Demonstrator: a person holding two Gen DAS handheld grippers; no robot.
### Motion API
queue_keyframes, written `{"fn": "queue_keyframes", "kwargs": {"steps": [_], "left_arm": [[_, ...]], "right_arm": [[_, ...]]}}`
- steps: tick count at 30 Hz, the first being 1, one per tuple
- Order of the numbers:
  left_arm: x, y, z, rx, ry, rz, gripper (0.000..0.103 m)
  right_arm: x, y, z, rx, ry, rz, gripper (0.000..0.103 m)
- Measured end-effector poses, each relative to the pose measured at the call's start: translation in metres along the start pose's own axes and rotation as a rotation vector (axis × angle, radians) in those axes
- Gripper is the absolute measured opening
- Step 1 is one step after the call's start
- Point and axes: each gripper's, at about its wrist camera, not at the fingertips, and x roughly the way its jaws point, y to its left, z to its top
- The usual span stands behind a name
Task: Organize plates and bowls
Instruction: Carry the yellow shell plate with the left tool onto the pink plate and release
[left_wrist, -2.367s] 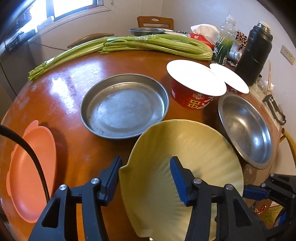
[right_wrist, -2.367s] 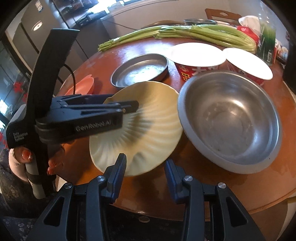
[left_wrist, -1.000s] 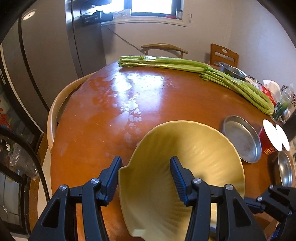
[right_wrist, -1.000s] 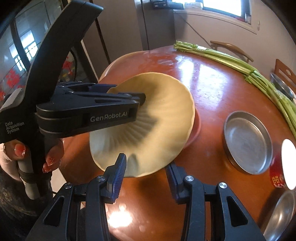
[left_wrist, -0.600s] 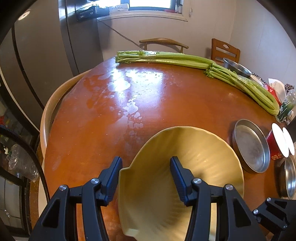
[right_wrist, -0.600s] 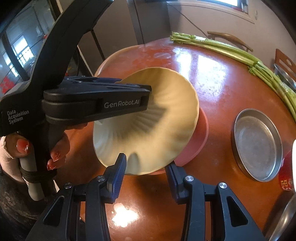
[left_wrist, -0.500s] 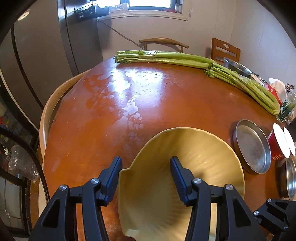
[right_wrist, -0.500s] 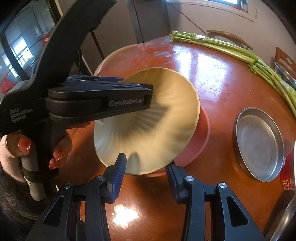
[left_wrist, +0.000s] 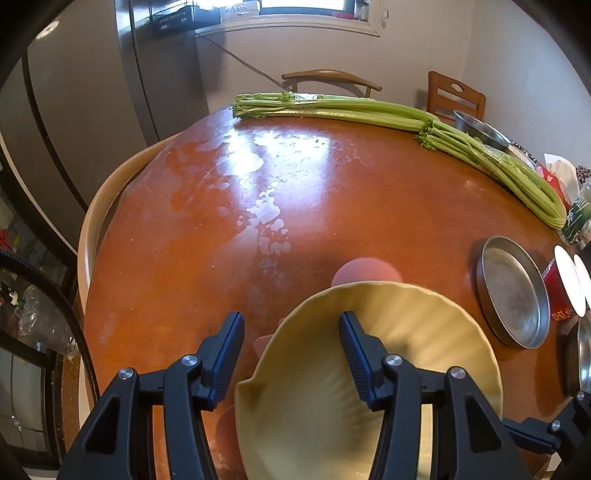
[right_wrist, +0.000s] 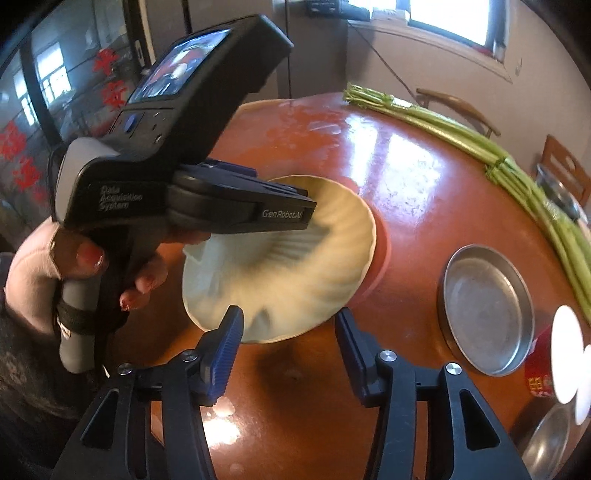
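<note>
Right wrist view shows what left view can't: the left gripper (right_wrist: 295, 210) from the side, w/ a hand (right_wrist: 44, 273) w/ red nails on its grip at left of frame, and its jaws pinching the rim of the pale yellow ribbed shell-shaped plate (right_wrist: 295, 266). Left wrist view shows that same plate (left_wrist: 369, 387) from inside, filling lower centre; one jaw sits inside the dish, the other outside the rim at lower left.

The yellow plate is tilted, partly over a salmon-pink plastic plate (left_wrist: 364, 271) on the round red-brown wooden counter (left_wrist: 314, 192); pink rim peeks out at the yellow plate's top edge in left view, at its right edge (right_wrist: 382, 243) in right view. Can't tell if the two touch.

Shallow round steel pan (right_wrist: 487, 306) at right, nothing in it. Red paper cups w/ white lids (right_wrist: 561, 362) at far right edge. Long green celery bunches (left_wrist: 369, 110) along counter's far side.

Right gripper (right_wrist: 288, 332) at bottom centre: jaws spread, just been opening, nothing pinched; yellow plate's near edge sits just above the gap.
</note>
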Motion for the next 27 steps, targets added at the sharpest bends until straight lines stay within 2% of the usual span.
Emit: {"fn": "queue_keyframes", "kwargs": {"steps": [6, 14, 27], "left_arm": [[0.002, 0.003, -0.001, -0.007, 0.004, -0.003, 0.054], [-0.004, 0.003, -0.002, -0.011, -0.011, -0.007, 0.054], [-0.041, -0.008, -0.005, -0.011, -0.075, 0.005, 0.054]], "right_arm": [[0.002, -0.012, 0.0, 0.051, -0.006, 0.018, 0.06], [-0.006, -0.019, -0.005, 0.059, -0.031, 0.024, 0.062], [-0.027, -0.036, -0.009, 0.114, -0.101, 0.015, 0.062]]}}
